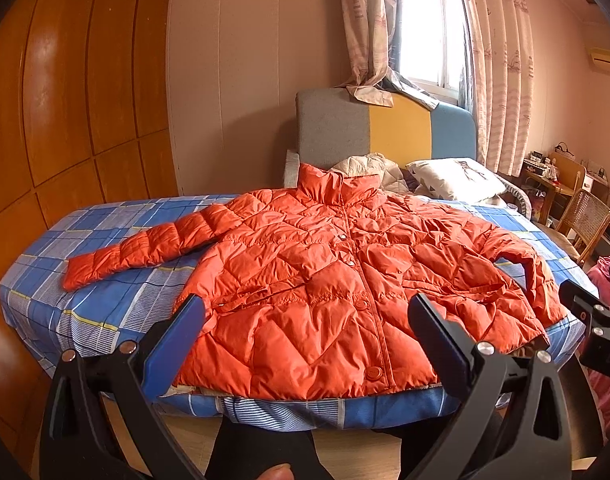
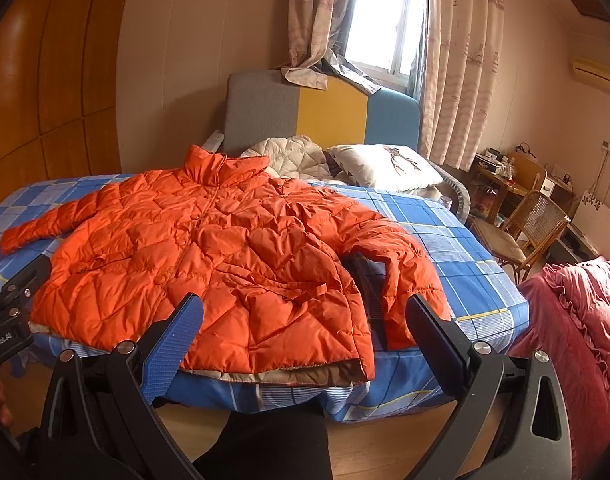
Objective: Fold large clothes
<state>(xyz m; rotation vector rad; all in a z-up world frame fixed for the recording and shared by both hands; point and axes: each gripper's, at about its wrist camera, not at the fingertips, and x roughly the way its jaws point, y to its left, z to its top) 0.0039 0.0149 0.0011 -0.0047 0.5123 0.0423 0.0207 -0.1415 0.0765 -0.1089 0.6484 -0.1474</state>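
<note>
Orange quilted jacket [image 1: 325,280] lies front-up, buttoned, across the checked bed [image 1: 105,300], one sleeve stretched out, with the left gripper [image 1: 305,320] spread and empty short of the hem. From the right wrist, the right gripper [image 2: 305,320] is likewise spread, the near sleeve [image 2: 401,280] bent beside the body; folding looks unstarted, so next comes pinching a sleeve and carrying it inward.

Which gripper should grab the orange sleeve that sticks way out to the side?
Probably the left gripper. The jacket lies flat on the bed, and its outstretched sleeve points to the left. The right gripper is nearer the bent sleeve. Both are open, holding nothing.
</note>
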